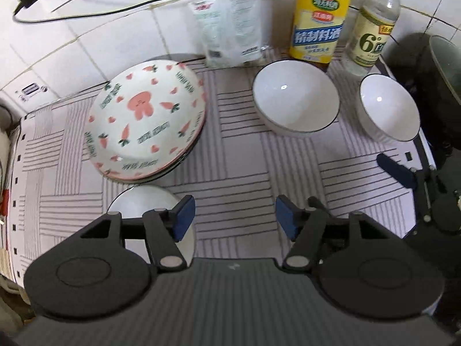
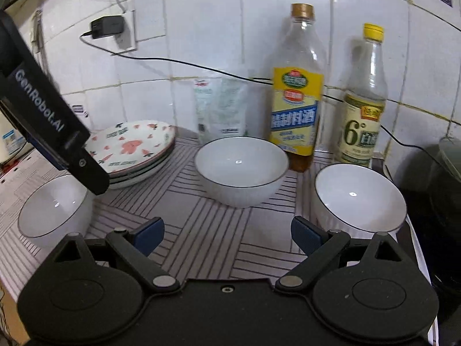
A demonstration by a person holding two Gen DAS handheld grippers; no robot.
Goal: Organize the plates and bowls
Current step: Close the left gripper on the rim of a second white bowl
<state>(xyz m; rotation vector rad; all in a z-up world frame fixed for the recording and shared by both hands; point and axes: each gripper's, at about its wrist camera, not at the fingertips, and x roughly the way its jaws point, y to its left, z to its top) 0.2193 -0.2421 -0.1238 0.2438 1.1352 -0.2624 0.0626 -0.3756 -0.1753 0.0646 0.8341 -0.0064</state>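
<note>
3 white bowls point(image 2: 241, 170) — dark-rimmed, upright.

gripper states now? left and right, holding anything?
Left gripper: open, nothing between the pads, striped mat below.
Right gripper: open, empty, not touching any bowl.

plates point(image 1: 147, 115): stacked, carrot-and-rabbit print on top, left of the middle bowl
bowls: three white, dark-rimmed, upright; middle bowl point(image 1: 295, 98), right bowl point(image 1: 387, 106) beside it, third bowl point(image 2: 54, 207) in front of the plates
</note>
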